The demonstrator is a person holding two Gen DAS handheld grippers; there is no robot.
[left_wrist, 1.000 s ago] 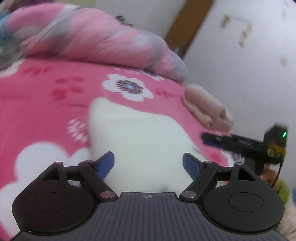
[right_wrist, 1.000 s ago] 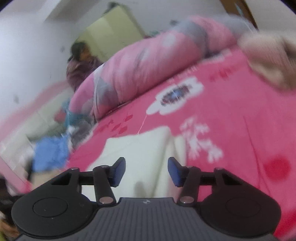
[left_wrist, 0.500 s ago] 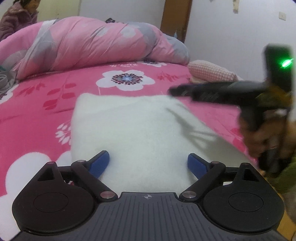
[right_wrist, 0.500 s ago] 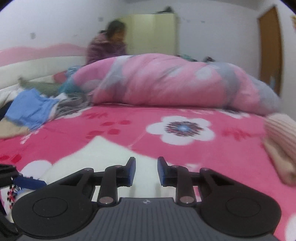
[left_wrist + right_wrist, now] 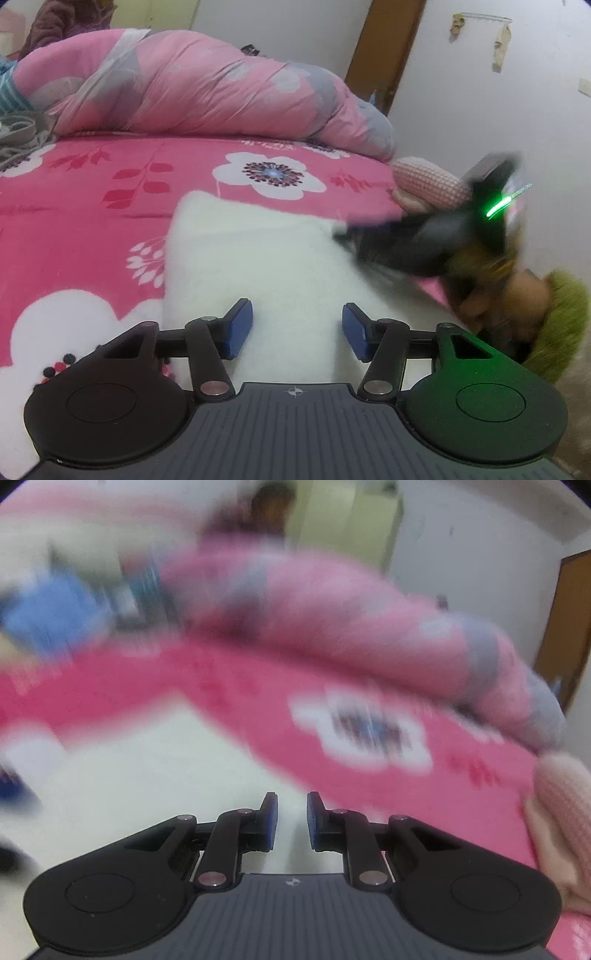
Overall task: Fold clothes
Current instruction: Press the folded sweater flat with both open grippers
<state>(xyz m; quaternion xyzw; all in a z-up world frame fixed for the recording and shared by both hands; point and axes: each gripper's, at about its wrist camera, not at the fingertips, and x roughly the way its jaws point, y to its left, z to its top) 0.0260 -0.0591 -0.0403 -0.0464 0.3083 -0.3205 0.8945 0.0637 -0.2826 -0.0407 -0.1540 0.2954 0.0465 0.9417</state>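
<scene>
Left hand-held gripper (image 5: 297, 330) half open and closing, blue pads apart over the near edge of the white folded garment (image 5: 258, 266), nothing pinched. Right hand-held gripper (image 5: 291, 821) nearly shut, closing, narrow gap above the same white cloth, no grip visible. Beyond, pink floral bed (image 5: 92, 192), then rolled pink quilt (image 5: 207, 85).

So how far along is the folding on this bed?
Done: a pink knit piece lies folded at the bed edge. In hand: the white fleece garment lies flat as a neat rectangle; the left gripper and right gripper are closing over it, neither visibly pinching cloth. Left: its next fold, plus the blurred clothes pile.
</scene>
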